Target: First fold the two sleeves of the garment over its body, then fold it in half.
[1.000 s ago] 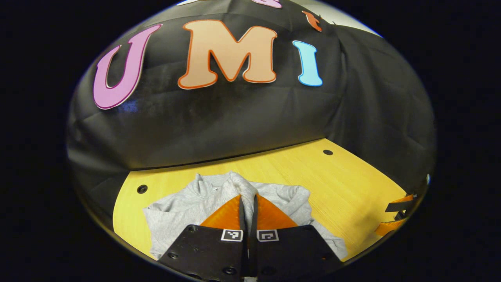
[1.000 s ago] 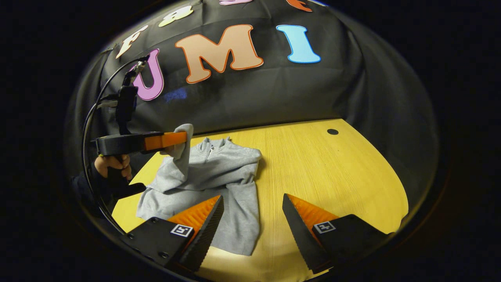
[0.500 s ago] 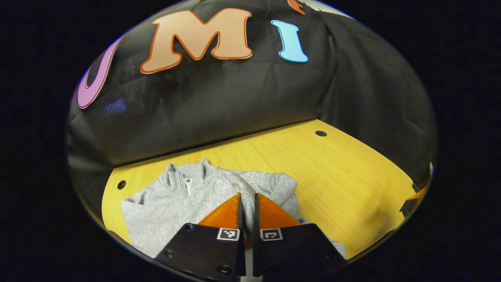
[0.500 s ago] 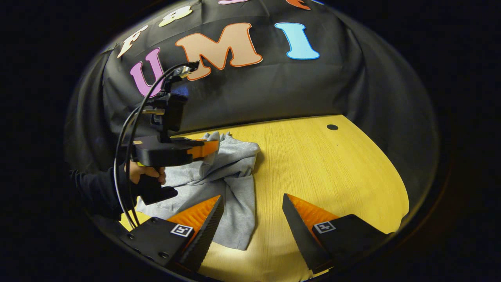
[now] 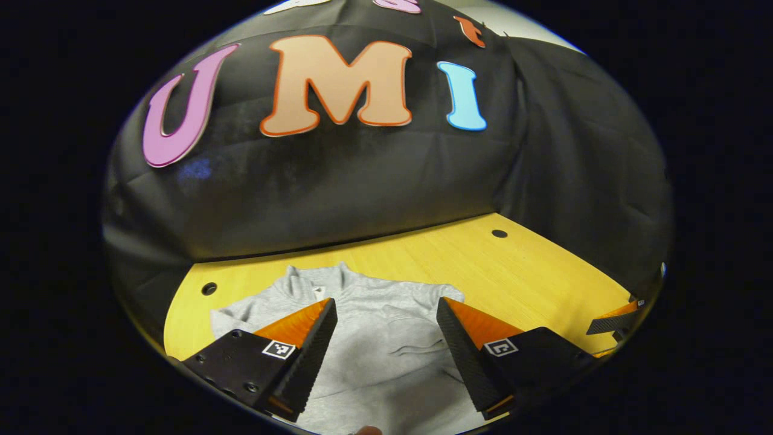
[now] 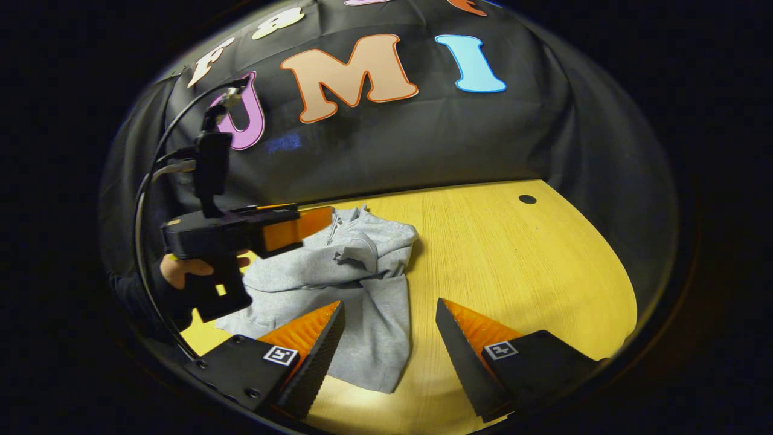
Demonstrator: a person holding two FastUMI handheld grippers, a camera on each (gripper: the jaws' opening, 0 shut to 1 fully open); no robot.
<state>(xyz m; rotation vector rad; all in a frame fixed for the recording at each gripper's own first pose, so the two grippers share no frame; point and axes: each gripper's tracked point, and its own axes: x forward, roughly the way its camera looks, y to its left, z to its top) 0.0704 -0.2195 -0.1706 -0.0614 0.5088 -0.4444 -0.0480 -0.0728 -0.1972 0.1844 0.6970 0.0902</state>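
A light grey zip-neck sweatshirt [image 5: 374, 326] lies on the yellow wooden table [image 5: 531, 278], collar toward the back wall. In the right gripper view the sweatshirt [image 6: 356, 272] has one sleeve laid across its body, the cuff resting near the chest. My left gripper [image 5: 386, 305] hovers open above the sweatshirt's body with nothing between its fingers. In the right gripper view the left gripper [image 6: 314, 222] hangs over the collar side, held by a hand [image 6: 181, 272]. My right gripper [image 6: 389, 308] stands open over the sweatshirt's near hem and holds nothing.
The black cloth wall closes the back and right side of the table [image 6: 543, 254]. Small dark holes sit in the tabletop at the back right [image 5: 499, 233] and back left [image 5: 209, 288]. Bare wood stretches to the right of the garment. The right gripper's fingertip [image 5: 613, 323] shows at the right edge.
My left gripper was shut on the sleeve, carried it over the body, then opened and let it drop. It has lifted slightly. The right gripper stayed open and nearly still.
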